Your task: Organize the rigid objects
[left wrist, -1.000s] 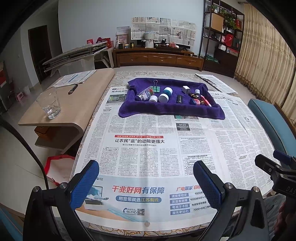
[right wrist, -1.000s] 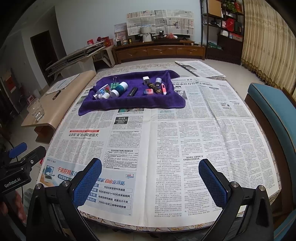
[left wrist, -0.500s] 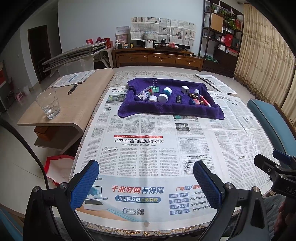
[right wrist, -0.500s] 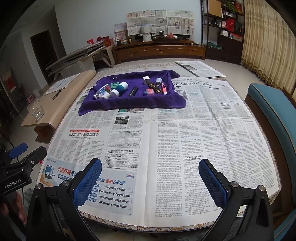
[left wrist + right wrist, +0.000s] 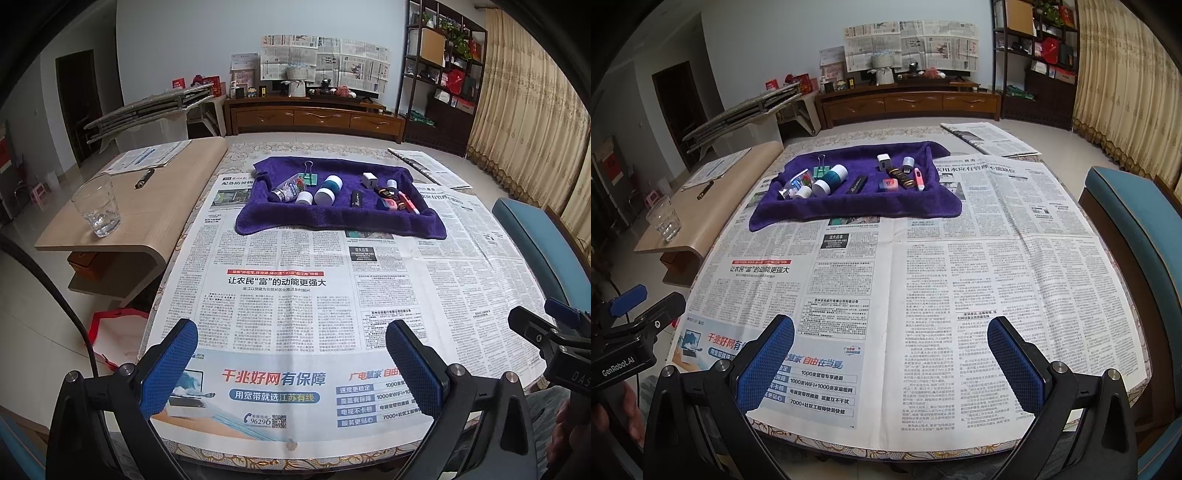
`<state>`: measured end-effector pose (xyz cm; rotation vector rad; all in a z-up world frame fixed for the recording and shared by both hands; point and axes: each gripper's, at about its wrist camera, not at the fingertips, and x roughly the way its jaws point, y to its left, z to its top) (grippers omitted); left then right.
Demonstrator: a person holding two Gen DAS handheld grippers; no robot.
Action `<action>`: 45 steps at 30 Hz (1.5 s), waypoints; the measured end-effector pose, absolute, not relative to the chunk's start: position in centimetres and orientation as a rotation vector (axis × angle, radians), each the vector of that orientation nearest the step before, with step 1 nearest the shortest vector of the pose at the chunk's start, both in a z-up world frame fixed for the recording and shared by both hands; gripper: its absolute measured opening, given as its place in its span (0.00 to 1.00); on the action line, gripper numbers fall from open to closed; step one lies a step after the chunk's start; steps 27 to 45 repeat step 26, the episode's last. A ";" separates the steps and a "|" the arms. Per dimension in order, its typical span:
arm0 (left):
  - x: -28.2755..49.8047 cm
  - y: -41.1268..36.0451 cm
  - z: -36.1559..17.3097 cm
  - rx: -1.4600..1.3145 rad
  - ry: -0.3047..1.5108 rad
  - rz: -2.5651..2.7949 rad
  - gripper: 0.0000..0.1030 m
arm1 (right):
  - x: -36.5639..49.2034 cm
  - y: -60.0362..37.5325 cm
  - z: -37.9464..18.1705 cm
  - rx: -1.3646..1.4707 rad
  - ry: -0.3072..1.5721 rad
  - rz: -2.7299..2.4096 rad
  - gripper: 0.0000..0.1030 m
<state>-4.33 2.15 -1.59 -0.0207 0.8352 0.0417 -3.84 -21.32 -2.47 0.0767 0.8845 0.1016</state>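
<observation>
Both grippers are spread wide with nothing between the blue pads. The left gripper (image 5: 291,347) hangs over the near edge of the newspaper-covered table (image 5: 295,306), above the blue ad strip, and isn't touching anything. Same deal with the right gripper (image 5: 891,347), jaws fully apart over the newsprint, holding nothing.

All the small stuff sits well away at the far end, on a purple towel (image 5: 332,218) whose edges are bunched up so it works like a shallow tray. On it from the left: a clear bottle (image 5: 286,189) lying on its side, a green binder clip (image 5: 309,177) just behind it, a small white-capped jar (image 5: 304,198), and a teal-and-white cylinder container (image 5: 328,189) lying down. Middle-ish there's a black stick-shaped thing (image 5: 357,199), can't tell exactly what it is. On the right side: a white charger cube (image 5: 369,181), a little white-capped piece (image 5: 392,183), a dark patterned item (image 5: 386,192), a small blue-and-pink case (image 5: 386,203), and a pink pen-like tube (image 5: 408,202), all clustered close.

Off to the left, on the wooden side table (image 5: 122,206), stands a drinking glass (image 5: 96,210); whether it holds anything I can't tell.
</observation>
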 end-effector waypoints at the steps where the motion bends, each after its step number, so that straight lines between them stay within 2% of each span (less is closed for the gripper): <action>1: -4.3 2.1 -1.6 -0.020 0.835 0.042 1.00 | -3.9 -21.4 -2.4 0.079 0.883 0.102 1.00; 45: -4.8 2.6 -1.3 -0.019 0.810 0.076 1.00 | -3.8 -21.1 -2.5 0.070 0.890 0.103 1.00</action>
